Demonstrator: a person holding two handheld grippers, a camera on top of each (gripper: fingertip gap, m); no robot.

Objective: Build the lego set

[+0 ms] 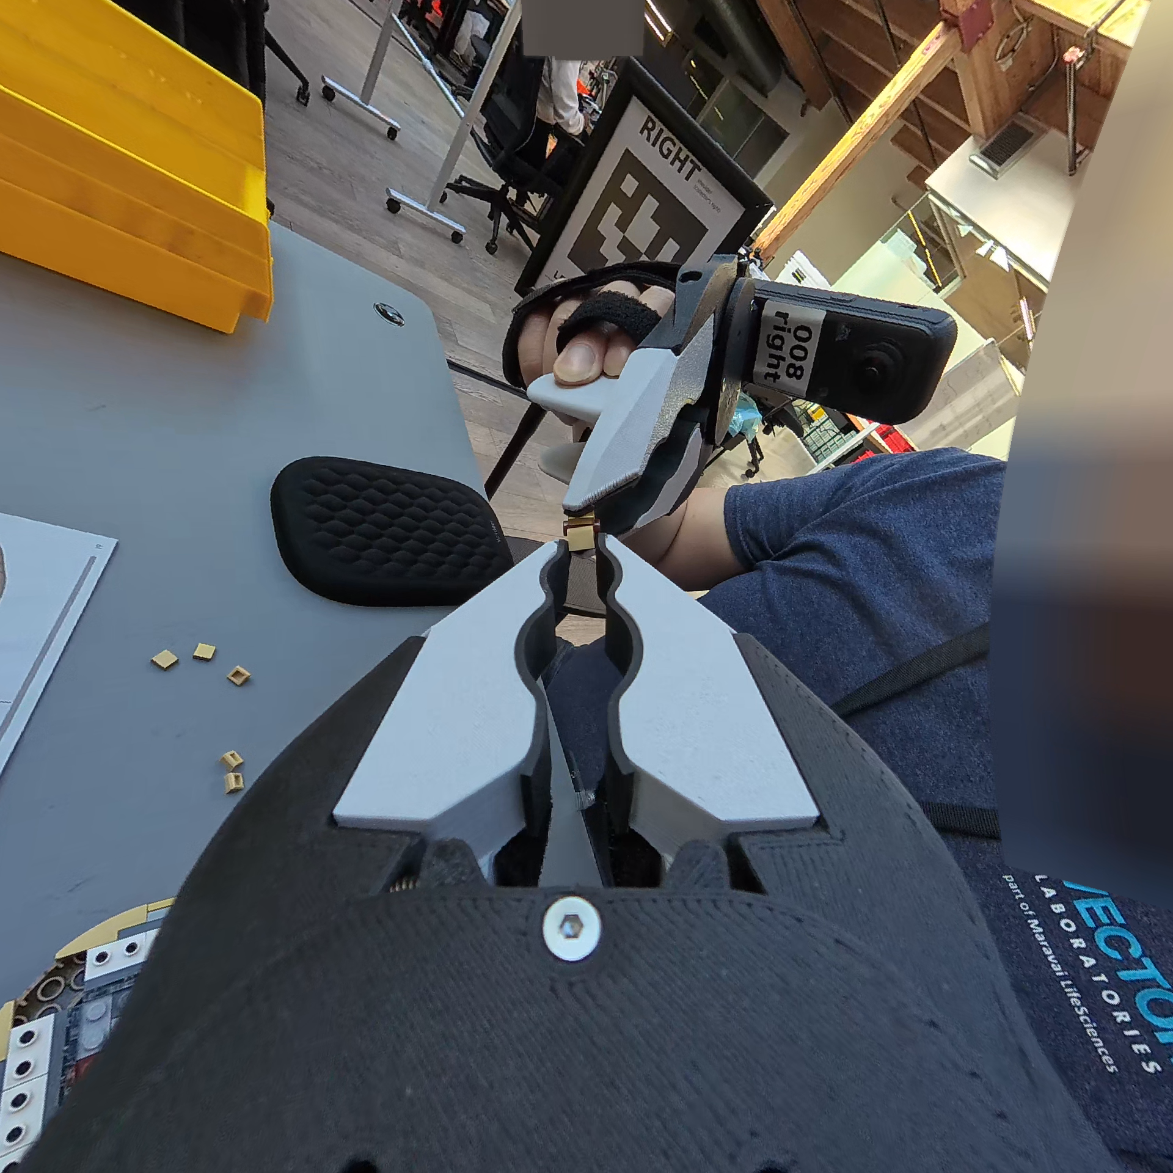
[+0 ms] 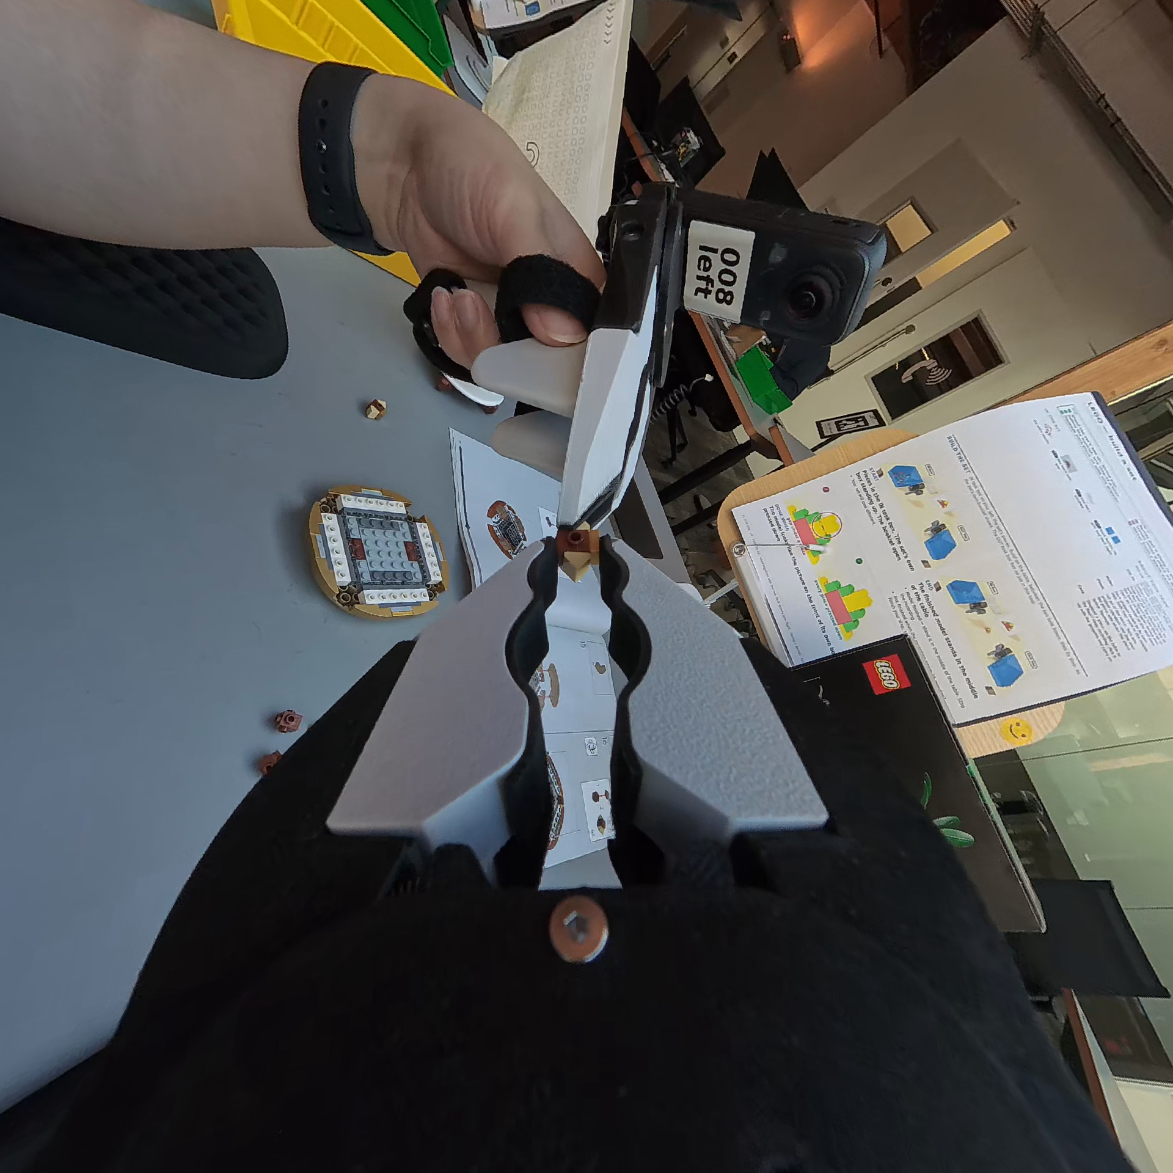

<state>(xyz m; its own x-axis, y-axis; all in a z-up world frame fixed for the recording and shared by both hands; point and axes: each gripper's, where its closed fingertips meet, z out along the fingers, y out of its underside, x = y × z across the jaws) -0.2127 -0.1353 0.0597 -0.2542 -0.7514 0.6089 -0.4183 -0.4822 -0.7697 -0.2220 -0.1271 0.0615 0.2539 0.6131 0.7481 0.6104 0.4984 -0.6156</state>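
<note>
My left gripper (image 1: pixel 581 547) and right gripper (image 2: pixel 574 547) meet tip to tip in the air beside the table. In the right wrist view my right gripper is shut on a small brown stud piece (image 2: pixel 575 539) with a tan slope piece (image 2: pixel 574 567) stuck on it. In the left wrist view my left gripper is shut on a small tan piece (image 1: pixel 580 538), pressed against the brown piece at the right gripper's tip (image 1: pixel 587 508). The left gripper (image 2: pixel 581 523) comes down from above in the right wrist view. The round tan-rimmed build (image 2: pixel 379 551) lies on the grey table (image 2: pixel 159 508).
Loose tan pieces (image 1: pixel 203 652) and brown pieces (image 2: pixel 287 720) lie on the table. An open instruction booklet (image 2: pixel 501 501) lies by the build. A black wrist rest (image 1: pixel 387 530), yellow bins (image 1: pixel 127 159), a black set box (image 2: pixel 888 730) and a printed sheet on a board (image 2: pixel 952 552) stand around. My two grippers' fingertips are within a few centimetres of each other. Both grippers' tips are roughly 25 centimeters from the round tan-rimmed build (image 2: pixel 379 551).
</note>
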